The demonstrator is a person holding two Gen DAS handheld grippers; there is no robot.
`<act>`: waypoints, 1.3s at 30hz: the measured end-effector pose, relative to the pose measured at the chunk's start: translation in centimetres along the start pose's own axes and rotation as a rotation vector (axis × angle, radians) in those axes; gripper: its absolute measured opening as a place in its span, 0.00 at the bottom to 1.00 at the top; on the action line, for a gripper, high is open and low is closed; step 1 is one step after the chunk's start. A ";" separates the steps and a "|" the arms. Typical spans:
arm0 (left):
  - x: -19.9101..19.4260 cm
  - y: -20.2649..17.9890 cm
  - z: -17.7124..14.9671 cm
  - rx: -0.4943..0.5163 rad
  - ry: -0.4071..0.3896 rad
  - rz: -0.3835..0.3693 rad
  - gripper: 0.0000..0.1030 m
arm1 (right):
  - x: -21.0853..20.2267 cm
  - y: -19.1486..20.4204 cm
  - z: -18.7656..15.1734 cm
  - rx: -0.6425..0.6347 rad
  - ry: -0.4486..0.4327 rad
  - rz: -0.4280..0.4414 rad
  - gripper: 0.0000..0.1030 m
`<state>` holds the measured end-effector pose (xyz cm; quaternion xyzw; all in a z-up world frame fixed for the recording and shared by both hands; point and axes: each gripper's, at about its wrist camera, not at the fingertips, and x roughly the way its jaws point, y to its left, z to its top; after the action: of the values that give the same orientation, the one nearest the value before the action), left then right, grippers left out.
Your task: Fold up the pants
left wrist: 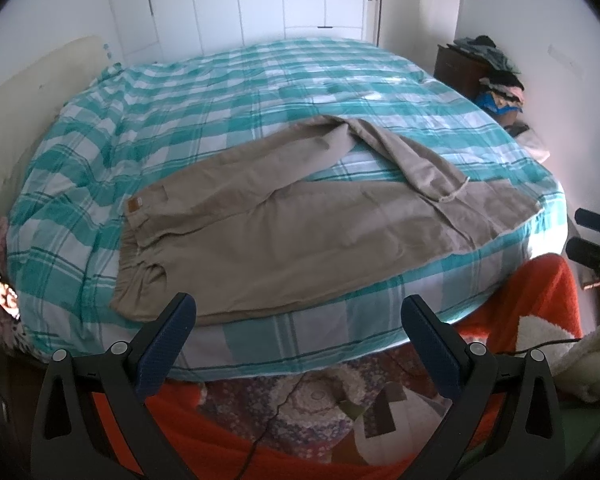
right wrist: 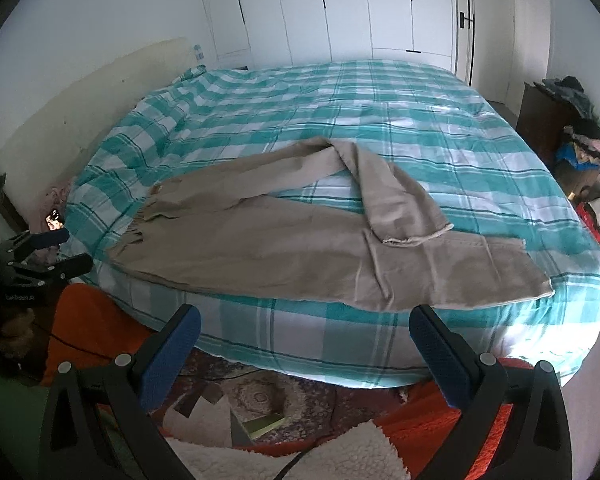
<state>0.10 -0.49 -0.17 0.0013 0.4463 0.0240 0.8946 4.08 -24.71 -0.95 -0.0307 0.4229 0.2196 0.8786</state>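
Left tool (left wrist: pixel 298 316): my fingers spread wide, holding nothing, hanging off the bed's near edge.
Right tool (right wrist: pixel 304 326): spread wide too, empty, also short of the bed.
Pants (left wrist: pixel 260 232): beige, lying flat on the bed (left wrist: pixel 220 92) just ahead of both tools; waistband toward my left, legs toward my right.
Far leg: bent back so its hem lies across the near leg.
Floor below my tools: orange rug (right wrist: pixel 88 320), possibly layered with others.

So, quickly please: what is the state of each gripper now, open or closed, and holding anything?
Left gripper: open, holding nothing, short of the beige cotton pants on the teal checked bed.
Right gripper: open, holding nothing.
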 end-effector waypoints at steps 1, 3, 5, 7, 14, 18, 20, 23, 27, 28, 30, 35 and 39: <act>0.0 0.0 0.0 -0.001 0.000 -0.001 0.99 | -0.1 0.1 0.0 -0.005 -0.006 -0.002 1.00; 0.0 -0.1 0.0 -0.002 0.002 -0.004 0.99 | -0.3 0.2 0.1 -0.007 -0.015 0.000 1.00; 0.1 -0.1 0.0 -0.001 0.003 -0.008 0.99 | -0.4 0.3 0.2 -0.007 -0.022 0.001 1.00; 0.1 -0.2 0.0 0.000 0.004 -0.010 0.99 | -0.4 0.3 0.2 -0.003 -0.019 0.008 1.00; 0.0 -0.4 0.1 0.001 0.000 -0.026 0.99 | -0.1 0.0 0.3 0.039 -0.005 0.044 1.00; 0.0 -0.6 0.1 0.005 0.001 -0.030 0.99 | -0.3 0.0 0.4 0.035 -0.013 0.038 1.00; 0.1 -0.7 0.1 0.006 0.004 -0.034 0.99 | -0.4 0.0 0.4 0.028 -0.018 0.038 1.00; 0.1 -0.9 0.1 0.012 0.004 -0.035 0.99 | -0.4 0.1 0.3 0.025 -0.023 0.050 1.00; 0.2 -1.0 0.1 0.009 0.003 -0.034 0.99 | -0.3 0.3 0.1 0.014 -0.022 0.049 1.00; 0.2 -1.0 0.1 0.008 0.004 -0.034 0.99 | -0.4 0.4 0.0 0.013 -0.023 0.044 1.00; 0.2 -1.1 0.1 0.008 0.005 -0.035 0.99 | -0.4 0.4 0.0 0.005 -0.025 0.037 1.00; 0.2 -1.0 0.1 0.009 0.004 -0.035 0.99 | -0.4 -0.5 -0.2 0.040 -0.018 0.060 1.00; 0.2 -1.0 0.1 0.009 0.005 -0.033 0.99 | -0.3 -0.9 -0.2 0.045 -0.016 0.020 1.00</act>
<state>0.39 -1.51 -0.31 -0.0019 0.4486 0.0073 0.8937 4.17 -25.65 -0.97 -0.0051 0.4207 0.2192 0.8803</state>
